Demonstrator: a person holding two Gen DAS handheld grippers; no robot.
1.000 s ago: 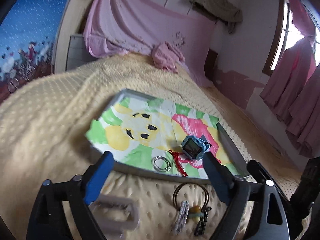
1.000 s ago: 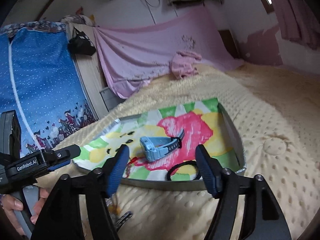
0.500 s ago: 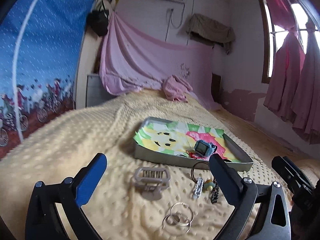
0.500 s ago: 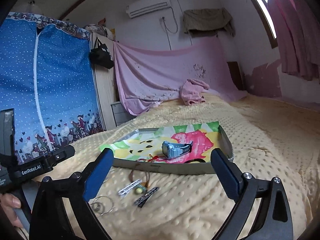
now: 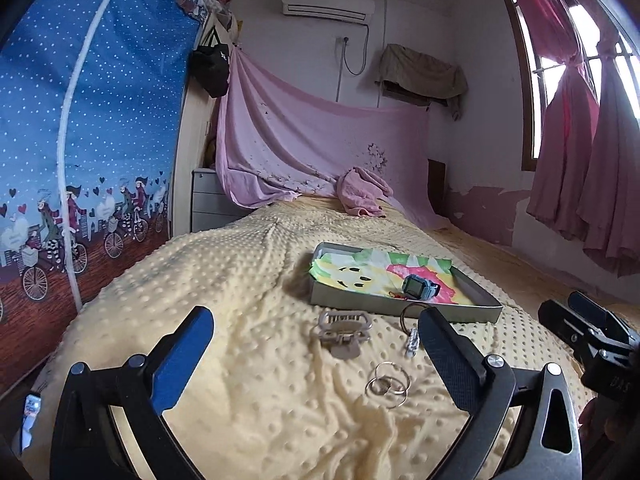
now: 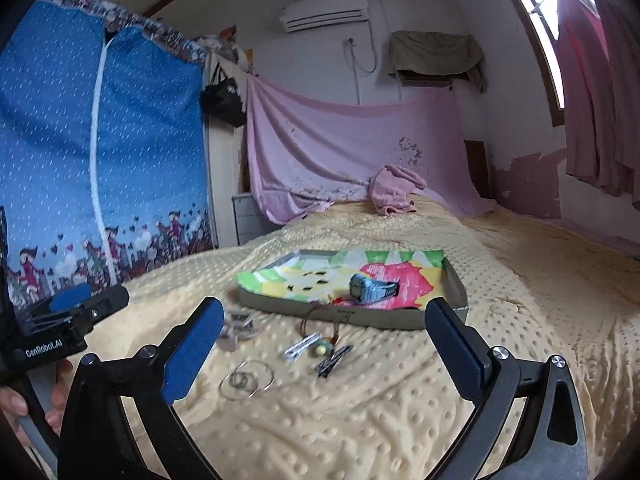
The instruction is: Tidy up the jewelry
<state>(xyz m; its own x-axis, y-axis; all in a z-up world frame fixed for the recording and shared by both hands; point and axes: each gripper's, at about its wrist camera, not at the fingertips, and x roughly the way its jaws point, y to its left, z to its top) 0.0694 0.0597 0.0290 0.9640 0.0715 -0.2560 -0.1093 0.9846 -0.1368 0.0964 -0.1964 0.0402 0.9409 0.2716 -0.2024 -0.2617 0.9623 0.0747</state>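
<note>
A grey tray [image 5: 352, 305] [image 6: 280, 306] with a bright cartoon liner lies on the yellow bedspread, and a blue watch [image 5: 420, 286] [image 6: 370, 288] rests in it. In front of the tray, on the blanket, lie a beige claw hair clip [image 5: 344, 330] [image 6: 236, 330], linked silver rings [image 5: 388, 388] [image 6: 246, 380] and a cord bracelet with charms [image 5: 412, 338] [image 6: 320, 344]. My left gripper [image 5: 318, 360] hangs open above the blanket, short of these pieces. My right gripper [image 6: 320, 354] is open too, with nothing between its fingers.
The left gripper's body [image 6: 68, 320], held by a hand [image 6: 12, 400], shows at the left of the right wrist view. The right gripper [image 5: 588, 340] shows at the left view's right edge. A blue printed wardrobe cover [image 5: 80, 140] stands left of the bed; pink curtains [image 5: 580, 168] hang on the right.
Both grippers have drawn back from the tray, which now looks smaller and farther. The right gripper's jaws have spread wider. The loose pieces on the blanket have come into view.
</note>
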